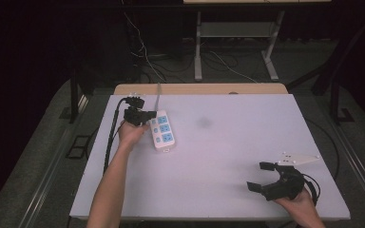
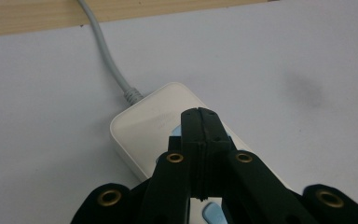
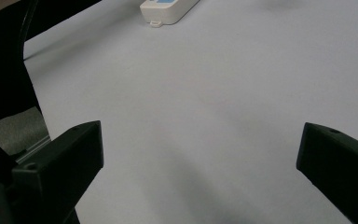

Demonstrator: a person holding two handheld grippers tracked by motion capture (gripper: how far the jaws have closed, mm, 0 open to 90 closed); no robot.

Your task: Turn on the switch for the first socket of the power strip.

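Here, upper left of the high view: left gripper (image 1: 146, 115), jaws pressed together, tips over the power strip's (image 1: 163, 131) cord end. Strip looks rigid, light, slippery plastic; best gripped across its narrow sides. Lower right: right gripper (image 1: 260, 176) spread, empty.

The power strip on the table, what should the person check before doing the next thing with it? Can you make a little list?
1. Left hand-held gripper shut, nothing between its jaws: ok.
2. Its tips are over the power strip, near the cable end: ok. Whether they press on it: cannot tell.
3. Power strip lies flat on the white table: ok.
4. Grey cable runs off the far table edge, not under the jaws: ok.
5. Right hand-held gripper open and well away from the strip: ok.
6. Whether the strip is switched on: cannot tell.
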